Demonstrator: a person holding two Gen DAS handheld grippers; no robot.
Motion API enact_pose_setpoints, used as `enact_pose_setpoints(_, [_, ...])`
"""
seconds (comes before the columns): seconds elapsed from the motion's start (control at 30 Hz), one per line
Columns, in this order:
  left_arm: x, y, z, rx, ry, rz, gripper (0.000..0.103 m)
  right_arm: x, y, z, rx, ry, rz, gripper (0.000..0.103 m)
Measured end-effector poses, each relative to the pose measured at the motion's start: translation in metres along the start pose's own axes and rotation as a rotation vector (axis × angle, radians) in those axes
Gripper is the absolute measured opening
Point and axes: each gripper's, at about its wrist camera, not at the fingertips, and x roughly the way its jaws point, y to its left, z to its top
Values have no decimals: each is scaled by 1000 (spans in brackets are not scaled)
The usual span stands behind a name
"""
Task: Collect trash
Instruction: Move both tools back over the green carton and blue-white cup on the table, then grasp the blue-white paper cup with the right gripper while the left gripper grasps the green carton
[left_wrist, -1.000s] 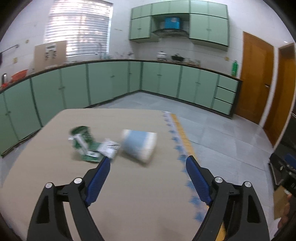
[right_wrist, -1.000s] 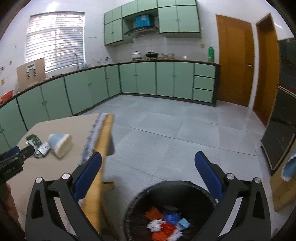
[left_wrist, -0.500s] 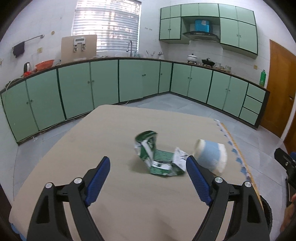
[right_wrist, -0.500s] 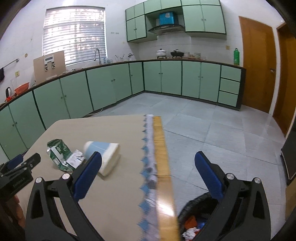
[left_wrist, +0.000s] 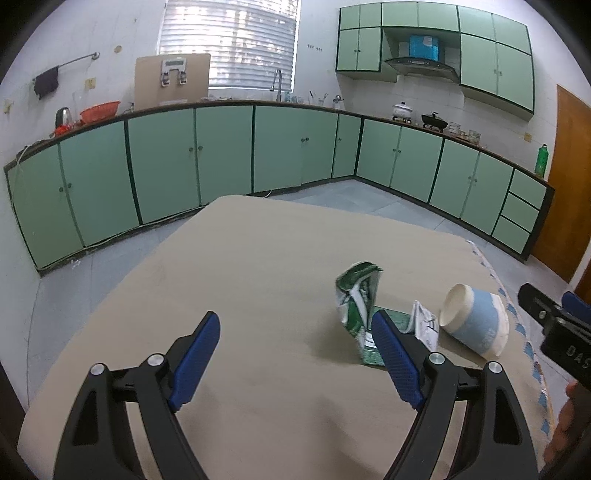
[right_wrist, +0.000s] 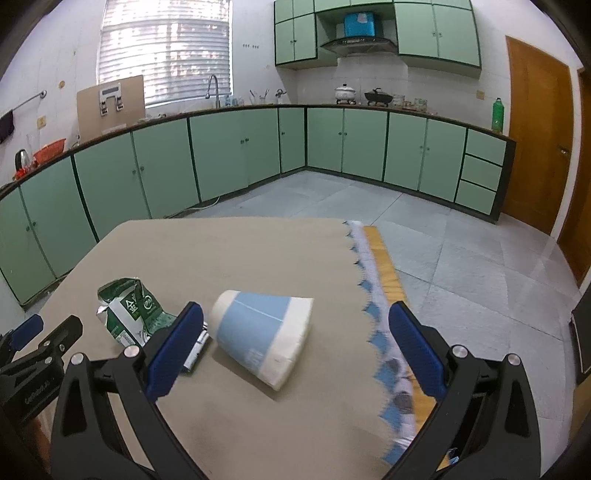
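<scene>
You see the large beige cloth-covered table filling the lower part of both views; its near edge is cut off by the frames, and in the right wrist view the blue-patterned cloth border is blurred near the bottom

On the table lies the trash. The white paper cup with a light blue band is on its side, its open mouth toward the right wrist camera; inside you cannot see. Just beside it stands the crumpled green and white foil packet, bent upward; in the left wrist view its lower part is hidden behind one blue finger pad. Between packet and cup there is a small white scrap, too crumpled to read, and whether it belongs to the packet you cannot tell

Your left gripper hovers over bare cloth, jaws wide apart, nothing between them. Your right gripper is also spread wide, and the cup appears between its fingers, but the pads do not touch it
</scene>
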Motion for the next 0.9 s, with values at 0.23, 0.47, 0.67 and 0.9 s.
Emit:
enact_pose_setpoints(0.23, [11,7,-1,-4,8,-3,82,26,18,5,-7,42,-14,98])
enact_pose_setpoints(0.47, [18,12,0,-27,21,-15,83,44,26,6,-21,69,-48,98])
enact_pose_setpoints(0.67, [19,12,-1,-29,21,-21,83,58,28,6,-20,96,-74,98])
enact_pose_setpoints(0.9, [21,10,-1,-21,21,-31,83,69,24,7,6,131,-80,98])
